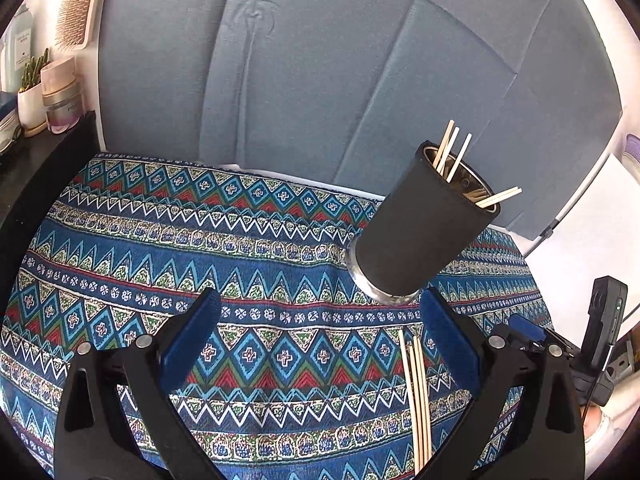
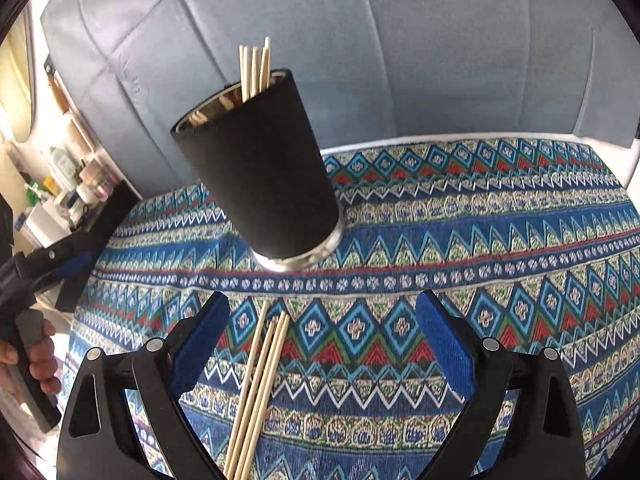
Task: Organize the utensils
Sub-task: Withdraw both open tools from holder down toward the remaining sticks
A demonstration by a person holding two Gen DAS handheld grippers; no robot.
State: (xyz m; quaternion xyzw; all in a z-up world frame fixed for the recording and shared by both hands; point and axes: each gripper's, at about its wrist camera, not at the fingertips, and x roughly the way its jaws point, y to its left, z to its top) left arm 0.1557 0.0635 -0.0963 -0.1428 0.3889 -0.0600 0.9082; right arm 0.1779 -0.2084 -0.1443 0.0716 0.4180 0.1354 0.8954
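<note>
1. A tall black-sleeved metal cup (image 1: 420, 232) is seen upright on a blue, red and white zigzag-patterned cloth (image 1: 248, 240); its bare steel base touches the cloth.
2. Several pale wooden chopsticks (image 1: 452, 152) are stood in the cup, tips fanned out above the rim; more are leaned low against the inner wall.
3. A loose bundle of four pale wooden sticks (image 1: 418, 400) is laid flat on the cloth, near the cup and on the camera side of it.
4. The left gripper (image 1: 320, 320) is spread wide; nothing is pinched between its blue-padded fingers (image 1: 192, 340). The loose sticks lie just inside its right finger, not clamped.
5. The right gripper (image 2: 322, 322) is likewise spread wide, nothing gripped. The same bundle (image 2: 260, 392) is seen close to its left blue pad; contact cannot be told.
6. In the right wrist view, a person's hand (image 2: 28, 360) is wrapped round the left gripper's handle at the left edge.
7. A grey-blue quilted cushion (image 1: 320, 60) is stood behind the cloth.
8. Jars and a small potted plant (image 1: 32, 92) are shelved at far left.
</note>
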